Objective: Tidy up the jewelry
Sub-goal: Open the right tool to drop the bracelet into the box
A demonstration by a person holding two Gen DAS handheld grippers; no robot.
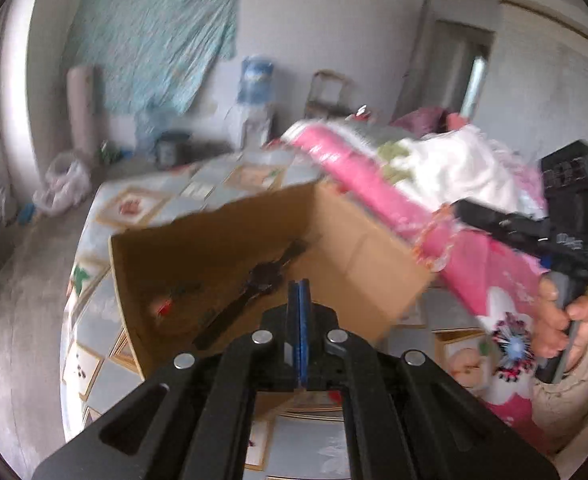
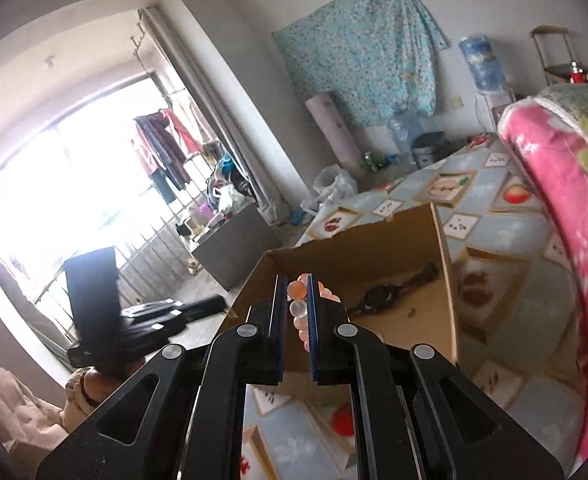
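A bed [image 2: 506, 236] with a pale blue sheet printed with framed fruit pictures fills the middle of both views, and a pink flowered blanket [image 2: 566, 200] is heaped along its far side, with white bedding [image 1: 454, 168] piled on top in the left wrist view. On the sheet stands an open cardboard box [image 1: 358, 240] with its top cut away, tilted in the picture because the cameras are rolled. On the box floor lies a dark wristwatch [image 2: 382, 294], its strap stretched out diagonally toward the far corner; in the left view something small and red [image 1: 165, 307] lies near the box's left wall, too blurred to name. The right claw [image 2: 294, 312] hovers over the near rim of the box and pinches a bracelet of pale orange and clear beads [image 2: 298, 292], the beads showing in the narrow gap between the blue-edged pads and bunching just past the right one. The left claw [image 1: 298, 292] is pressed fully together with nothing between its pads, above the near side of the box. In the left view a person's hand [image 1: 562, 320] grips the handle of the right tool.
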